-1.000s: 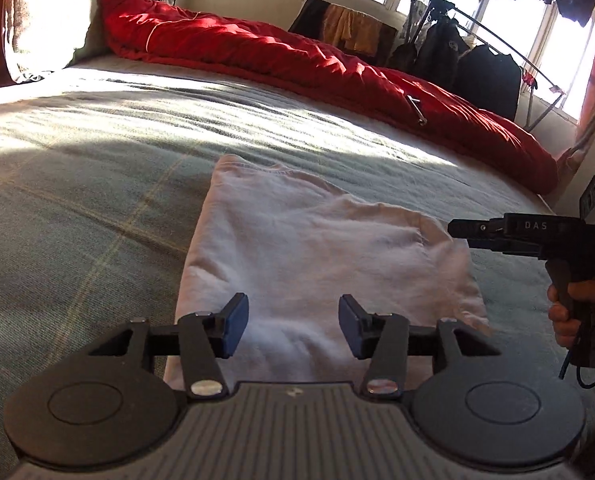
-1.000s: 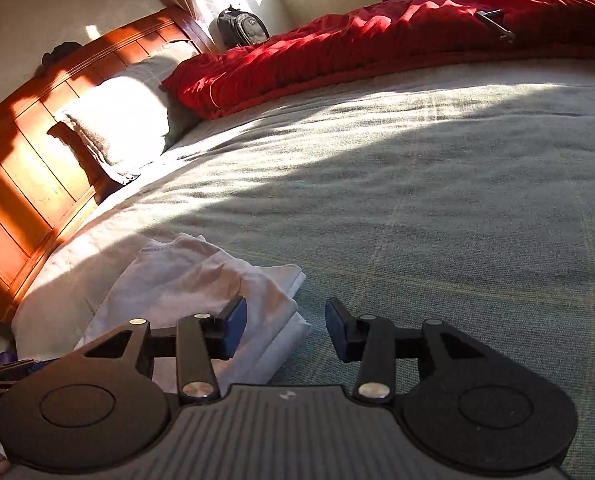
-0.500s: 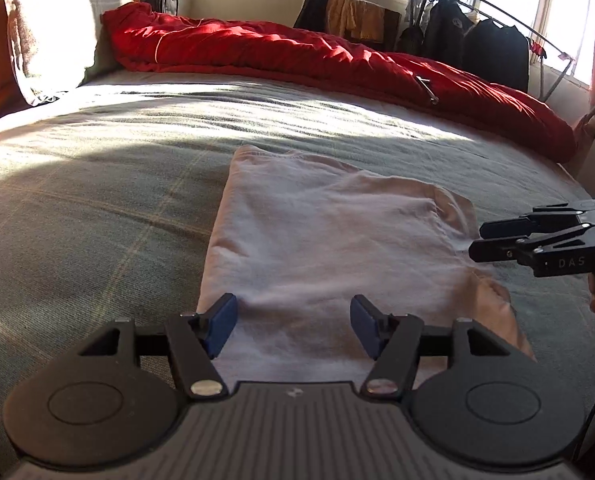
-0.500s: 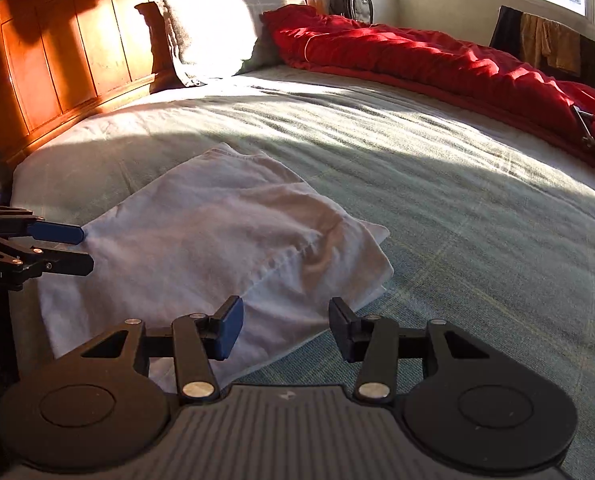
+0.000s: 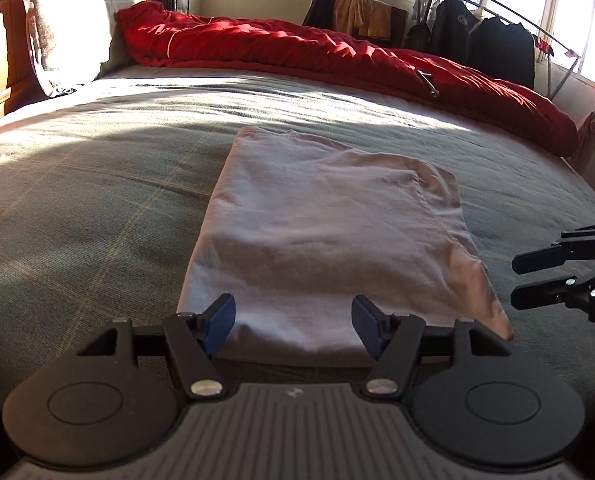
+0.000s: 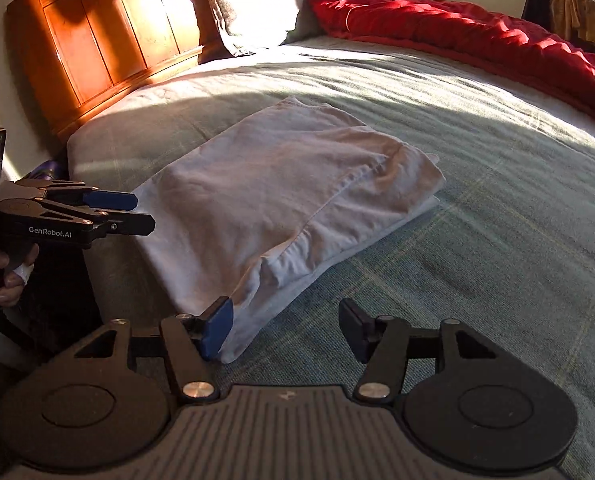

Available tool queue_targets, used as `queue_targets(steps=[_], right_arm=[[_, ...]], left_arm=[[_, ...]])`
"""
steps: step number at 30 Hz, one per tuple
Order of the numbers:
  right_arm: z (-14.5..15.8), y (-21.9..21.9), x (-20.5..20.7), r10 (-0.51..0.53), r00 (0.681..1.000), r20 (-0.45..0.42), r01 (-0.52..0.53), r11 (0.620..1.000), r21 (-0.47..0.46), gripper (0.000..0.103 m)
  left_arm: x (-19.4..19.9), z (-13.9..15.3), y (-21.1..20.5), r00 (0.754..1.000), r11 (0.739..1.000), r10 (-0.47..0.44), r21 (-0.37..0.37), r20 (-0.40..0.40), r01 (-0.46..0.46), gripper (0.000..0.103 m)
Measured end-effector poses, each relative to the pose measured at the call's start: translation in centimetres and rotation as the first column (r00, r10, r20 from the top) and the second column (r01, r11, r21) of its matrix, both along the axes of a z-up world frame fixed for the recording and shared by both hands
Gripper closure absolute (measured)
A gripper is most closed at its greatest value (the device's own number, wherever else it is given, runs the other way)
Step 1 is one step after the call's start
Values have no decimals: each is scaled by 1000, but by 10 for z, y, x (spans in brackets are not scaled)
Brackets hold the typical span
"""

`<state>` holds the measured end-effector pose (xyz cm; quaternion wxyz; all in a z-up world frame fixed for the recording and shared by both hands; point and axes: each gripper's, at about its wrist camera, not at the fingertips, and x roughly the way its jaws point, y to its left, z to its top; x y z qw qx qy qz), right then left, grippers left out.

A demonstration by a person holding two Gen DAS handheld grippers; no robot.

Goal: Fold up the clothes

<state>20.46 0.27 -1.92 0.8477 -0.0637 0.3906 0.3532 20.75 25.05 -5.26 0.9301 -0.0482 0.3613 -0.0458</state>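
Inspector A: Item under check is a pale white cotton garment, folded into a flat rectangle (image 5: pixel 329 236), lying on the grey-green plaid bed cover (image 5: pixel 97 208), toward the near edge of the bed. A hem seam runs across its top layer, and a lower layer shows along one edge.

Inspector B: Left gripper (image 5: pixel 293 328)?

Inspector A: Jaws spread wide, holding nothing. Its blue pads hang over the garment's near edge; I cannot tell whether they touch the cloth.

Inspector B: Right gripper (image 6: pixel 285 330)?

Inspector A: Also wide apart and empty. Its left pad sits just beside the garment's near corner; the other pad is over bare cover.

Inspector B: Surroundings?

Inspector A: A crumpled red quilt (image 5: pixel 337 56) along the far side, a grey pillow (image 6: pixel 253 8) against the orange wooden headboard (image 6: pixel 97 40).
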Motion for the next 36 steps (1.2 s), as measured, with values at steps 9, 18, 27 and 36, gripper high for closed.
queue_targets(steps=[9,18,27,36], right_arm=[[15,-58,-26,-192,980,-41,195,977,82,29],[24,-83,-43,-272,962,4,271,961,50,11],[32,-111,-72,-319,947,38,316,946,75,0],[34,-164,-108,-417,908,50,410,906,105,0]], left_arm=[[-3,-7,-73,987,984,-157,90,12,156,24],[-20,5,-90,996,993,-73,95,60,67,18],[-58,49,-144,950,993,-76,109,302,45,1],[-50,58,-197,969,995,-96,40,228,89,1]])
